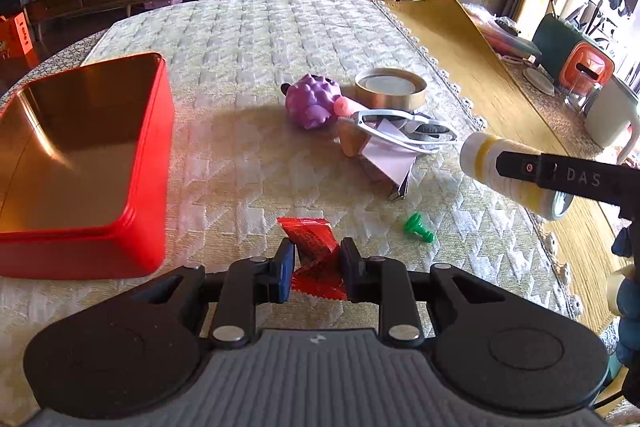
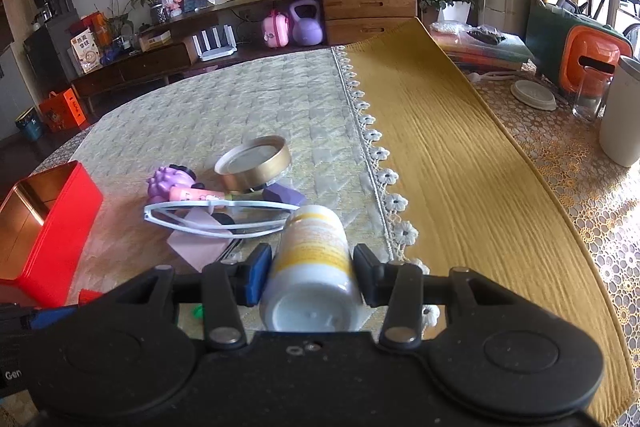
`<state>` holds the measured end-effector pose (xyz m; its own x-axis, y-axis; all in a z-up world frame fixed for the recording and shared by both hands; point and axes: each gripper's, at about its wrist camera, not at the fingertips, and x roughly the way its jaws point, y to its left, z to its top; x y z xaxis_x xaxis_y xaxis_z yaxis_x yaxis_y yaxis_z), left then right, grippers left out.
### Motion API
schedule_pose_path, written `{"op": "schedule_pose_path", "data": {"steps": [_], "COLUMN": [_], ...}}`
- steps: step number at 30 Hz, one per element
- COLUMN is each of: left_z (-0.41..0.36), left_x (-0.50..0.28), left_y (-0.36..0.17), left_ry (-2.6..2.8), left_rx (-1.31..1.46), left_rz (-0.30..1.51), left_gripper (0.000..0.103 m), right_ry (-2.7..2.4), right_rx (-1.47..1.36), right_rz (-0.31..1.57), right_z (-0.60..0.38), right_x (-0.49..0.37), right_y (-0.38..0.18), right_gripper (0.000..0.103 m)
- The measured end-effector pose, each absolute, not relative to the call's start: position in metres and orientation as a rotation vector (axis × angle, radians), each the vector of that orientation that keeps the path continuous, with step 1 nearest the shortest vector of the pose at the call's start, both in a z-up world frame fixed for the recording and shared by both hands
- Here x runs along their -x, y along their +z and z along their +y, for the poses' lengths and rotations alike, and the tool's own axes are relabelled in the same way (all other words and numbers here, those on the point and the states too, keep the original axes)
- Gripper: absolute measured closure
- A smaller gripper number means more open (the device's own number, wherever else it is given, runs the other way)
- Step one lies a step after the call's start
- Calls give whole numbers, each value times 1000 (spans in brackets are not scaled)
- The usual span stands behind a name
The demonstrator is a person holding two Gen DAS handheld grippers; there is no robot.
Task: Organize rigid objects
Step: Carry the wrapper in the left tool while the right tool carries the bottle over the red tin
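The left gripper [image 1: 316, 267] pinches a crinkled red foil sachet [image 1: 314, 251], its print unreadable; the right gripper [image 2: 310, 277] clamps a white plastic bottle with yellow bands [image 2: 312, 259], label too blurred to read. Both seem lifted for stowing. Next, I judge, each goes leftward into the open red metal tin [image 1: 148, 163]. "DAS" is legible on the right gripper's finger.

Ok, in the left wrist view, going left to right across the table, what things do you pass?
Red tin → red packet held in the left gripper → purple toy → gold round lid → white and yellow bottle held in the right gripper.
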<state>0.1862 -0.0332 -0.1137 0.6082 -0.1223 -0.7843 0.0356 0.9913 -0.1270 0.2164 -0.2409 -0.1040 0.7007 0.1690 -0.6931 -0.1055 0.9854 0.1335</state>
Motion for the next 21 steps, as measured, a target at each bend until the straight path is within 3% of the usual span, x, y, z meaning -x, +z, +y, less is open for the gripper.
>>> {"op": "schedule_pose_path", "data": {"steps": [21], "left_z": [35], "left_x": [-165], "left_y": [-42], "left_ry": [-46], "left_rx": [124], "left_rz": [796], "left_gripper": [79], "right_ry": [351], "right_rx": [-32], "right_rz": [668], "right_z": [-165], "right_x": [-173], "right_y": [-33], "right_gripper": [59]}}
